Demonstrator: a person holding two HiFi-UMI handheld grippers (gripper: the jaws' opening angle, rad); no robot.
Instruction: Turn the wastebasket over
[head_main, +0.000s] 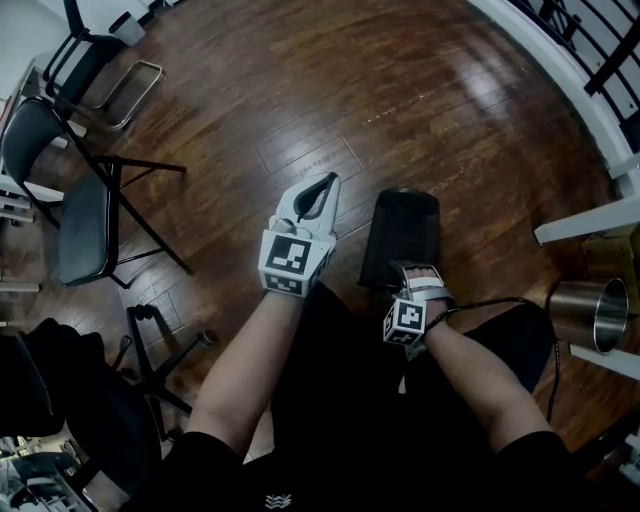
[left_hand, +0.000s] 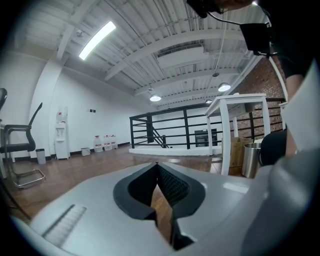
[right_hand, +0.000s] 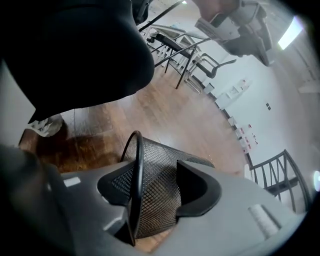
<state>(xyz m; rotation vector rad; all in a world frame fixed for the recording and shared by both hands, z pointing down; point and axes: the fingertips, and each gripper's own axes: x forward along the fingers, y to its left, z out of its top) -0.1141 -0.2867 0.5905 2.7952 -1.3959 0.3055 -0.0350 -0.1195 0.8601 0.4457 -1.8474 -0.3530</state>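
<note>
The black mesh wastebasket (head_main: 405, 230) appears to lie on its side on the wood floor, with its rim towards me. My right gripper (head_main: 418, 274) reaches down to the near end. In the right gripper view the thin black rim (right_hand: 138, 165) and mesh wall (right_hand: 165, 200) pass between the jaws of the right gripper (right_hand: 156, 175), which stand open around them with a gap on the right side. My left gripper (head_main: 318, 192) hangs in the air left of the basket. The left gripper (left_hand: 158, 167) is shut and holds nothing.
Black folding chairs (head_main: 85, 210) stand at the left, and an office chair base (head_main: 150, 350) is near my left leg. A steel bin (head_main: 590, 312) and a white table leg (head_main: 585, 222) are at the right. A railing (head_main: 590, 40) runs along the top right.
</note>
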